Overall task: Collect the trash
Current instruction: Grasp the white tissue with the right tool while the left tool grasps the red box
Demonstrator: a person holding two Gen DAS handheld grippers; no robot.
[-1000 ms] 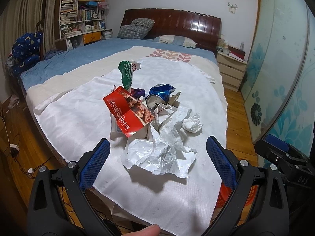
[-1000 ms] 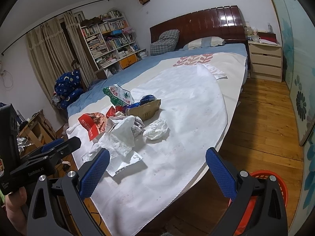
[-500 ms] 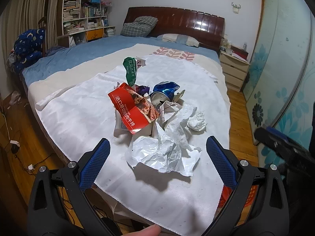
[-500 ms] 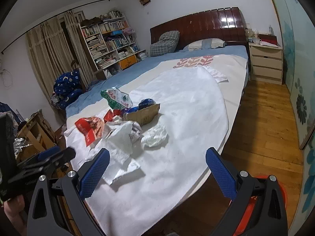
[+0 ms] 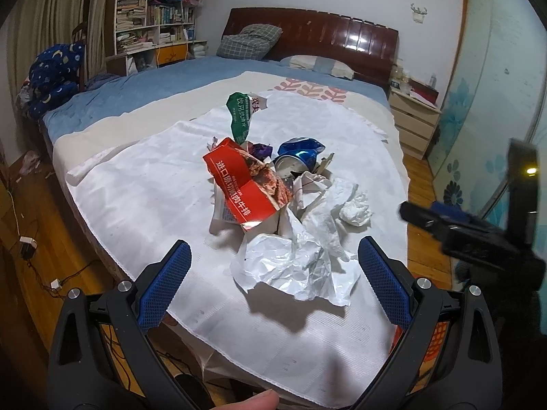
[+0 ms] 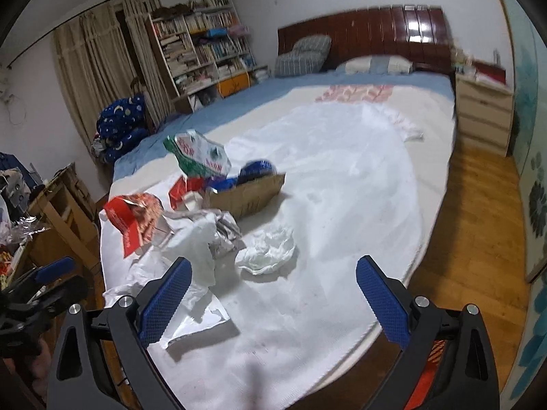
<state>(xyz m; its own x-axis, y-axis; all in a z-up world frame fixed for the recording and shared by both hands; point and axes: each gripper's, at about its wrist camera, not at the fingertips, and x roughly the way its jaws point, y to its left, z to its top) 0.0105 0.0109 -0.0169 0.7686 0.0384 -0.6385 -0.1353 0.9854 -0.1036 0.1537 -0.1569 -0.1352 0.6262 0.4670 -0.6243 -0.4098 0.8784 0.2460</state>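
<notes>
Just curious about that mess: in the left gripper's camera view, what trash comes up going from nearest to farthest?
Crumpled white plastic sheet → red printed food packet → crushed blue drink can → green-and-white plastic bag.

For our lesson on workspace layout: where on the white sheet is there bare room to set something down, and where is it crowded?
Free: the white sheet between the trash pile and the leaf-print cloth, and its left side beside the red packet. Crowded: the near middle, where the packet, crushed can, cardboard and crumpled white paper overlap.
</notes>
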